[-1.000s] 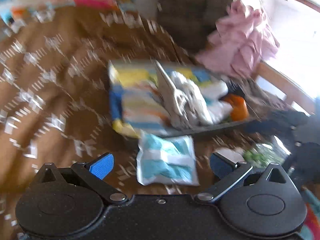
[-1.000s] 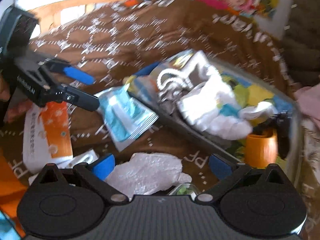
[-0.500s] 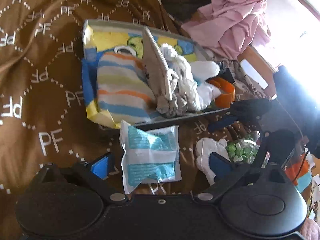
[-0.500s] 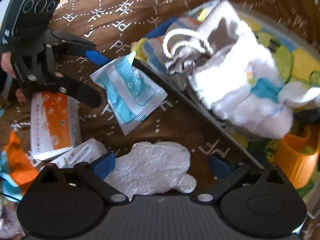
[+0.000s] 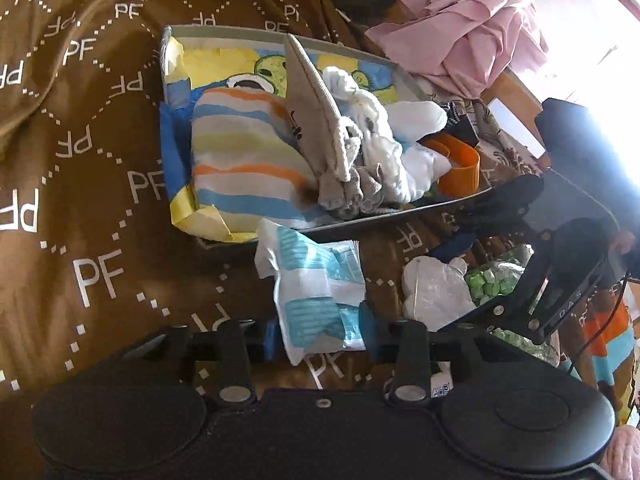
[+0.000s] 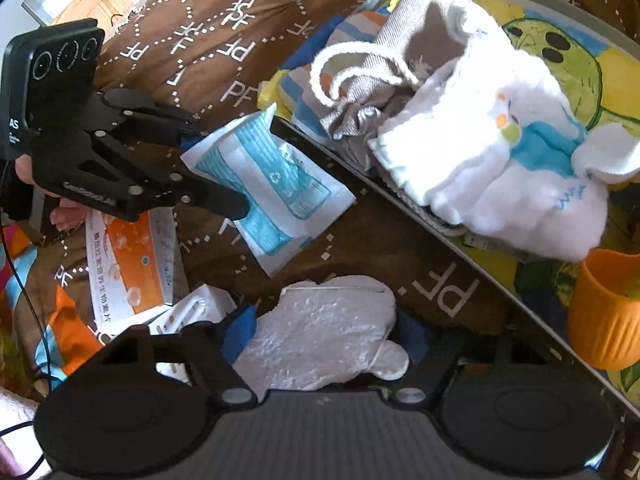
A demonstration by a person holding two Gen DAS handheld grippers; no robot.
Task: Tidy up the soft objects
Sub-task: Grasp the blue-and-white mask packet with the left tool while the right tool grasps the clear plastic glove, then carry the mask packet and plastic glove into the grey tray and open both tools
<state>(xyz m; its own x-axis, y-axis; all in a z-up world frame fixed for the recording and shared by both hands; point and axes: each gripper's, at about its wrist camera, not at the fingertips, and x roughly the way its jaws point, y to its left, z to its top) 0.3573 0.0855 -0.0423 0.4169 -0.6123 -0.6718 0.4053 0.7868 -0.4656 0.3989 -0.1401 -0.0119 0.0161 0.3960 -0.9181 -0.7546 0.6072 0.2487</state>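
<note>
While clamped: packet (image 5: 316, 300) between left gripper (image 5: 318, 330) fingers.

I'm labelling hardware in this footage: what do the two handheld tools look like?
Both are black. The left tool and right tool each have blue finger pads, silver pivot rivets and two round housings. Seen from the right wrist, the left one carries a block with three rings, white lettering and a thin black cable.

Both wrist views look closely down, sharing the tray (image 5: 280, 36) edge
</note>
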